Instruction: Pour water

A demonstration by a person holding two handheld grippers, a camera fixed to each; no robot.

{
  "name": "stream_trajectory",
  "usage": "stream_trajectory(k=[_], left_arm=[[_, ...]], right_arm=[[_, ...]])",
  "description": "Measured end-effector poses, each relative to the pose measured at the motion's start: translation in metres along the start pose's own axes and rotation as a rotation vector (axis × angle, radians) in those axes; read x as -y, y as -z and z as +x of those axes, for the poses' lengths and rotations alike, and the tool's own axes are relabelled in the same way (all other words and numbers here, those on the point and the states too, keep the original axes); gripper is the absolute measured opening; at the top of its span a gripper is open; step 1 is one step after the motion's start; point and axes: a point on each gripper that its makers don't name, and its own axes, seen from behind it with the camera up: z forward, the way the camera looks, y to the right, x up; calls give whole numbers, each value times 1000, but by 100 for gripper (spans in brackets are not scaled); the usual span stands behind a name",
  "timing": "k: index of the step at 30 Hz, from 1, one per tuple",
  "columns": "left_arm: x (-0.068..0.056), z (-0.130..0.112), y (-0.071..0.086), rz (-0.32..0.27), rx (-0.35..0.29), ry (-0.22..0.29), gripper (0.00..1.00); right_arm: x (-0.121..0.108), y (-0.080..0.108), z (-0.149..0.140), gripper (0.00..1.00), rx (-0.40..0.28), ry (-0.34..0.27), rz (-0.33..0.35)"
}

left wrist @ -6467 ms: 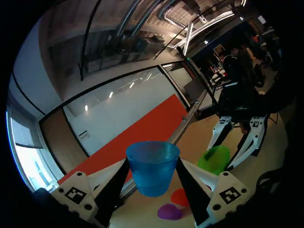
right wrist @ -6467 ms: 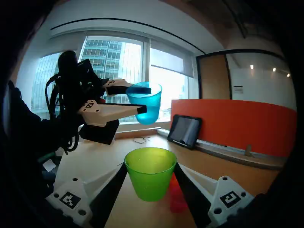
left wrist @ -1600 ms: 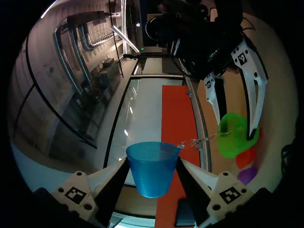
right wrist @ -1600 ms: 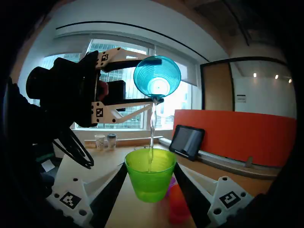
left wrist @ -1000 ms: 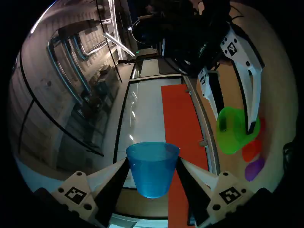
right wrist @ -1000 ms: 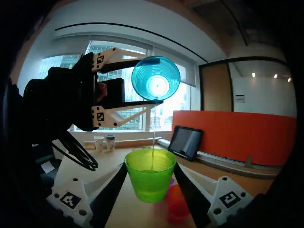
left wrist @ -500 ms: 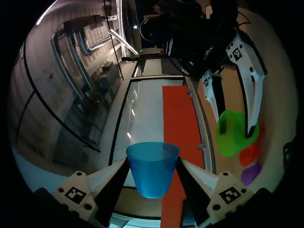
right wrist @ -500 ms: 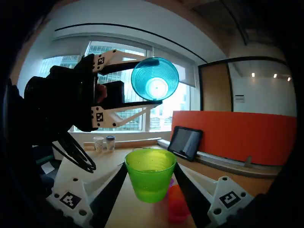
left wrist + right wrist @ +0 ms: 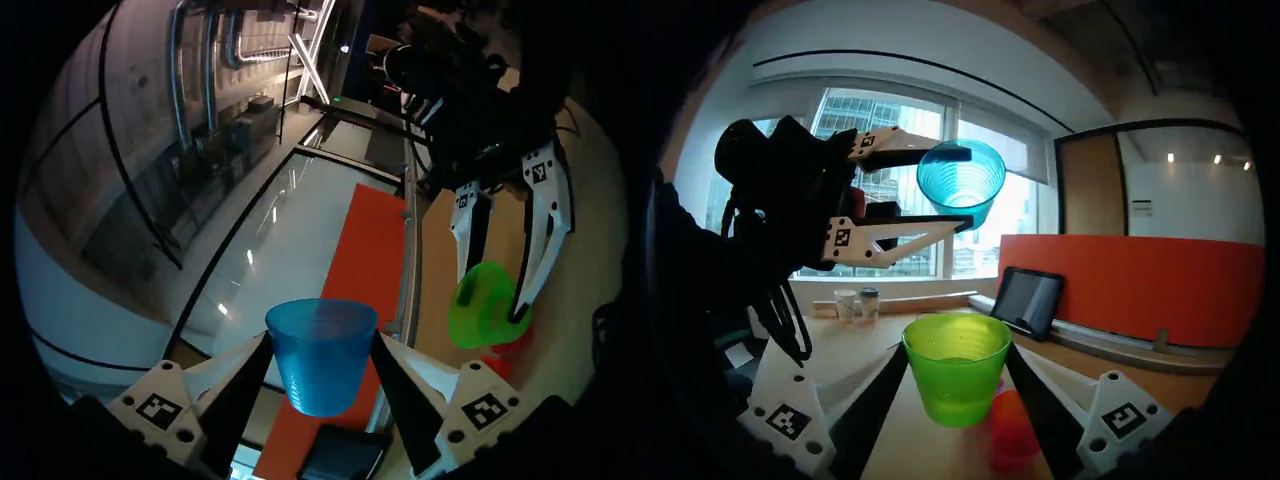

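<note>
The left tool (image 9: pixel 321 346) clenched a translucent blue plastic cup (image 9: pixel 961 182), tilted with no stream falling, above the translucent green plastic cup (image 9: pixel 957 384) that the right tool (image 9: pixel 957 354) gripped, water inside. Pouring seemed finished; next called for righting the blue cup.

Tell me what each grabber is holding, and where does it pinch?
The left gripper pinches the blue cup by its sides; the right gripper pinches the green cup by its sides.
</note>
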Motion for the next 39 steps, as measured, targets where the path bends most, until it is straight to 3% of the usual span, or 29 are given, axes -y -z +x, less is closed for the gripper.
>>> stream_trajectory(k=[11, 26, 39], left_arm=[[2, -6, 5, -14, -7, 252, 85], [15, -15, 8, -45, -5, 643, 85], [18, -31, 5, -88, 14, 1005, 85]], right_arm=[[-1, 0, 1, 90, -2, -1, -7], [-1, 2, 6, 90, -12, 0, -13], [1, 2, 11, 90, -18, 6, -20]])
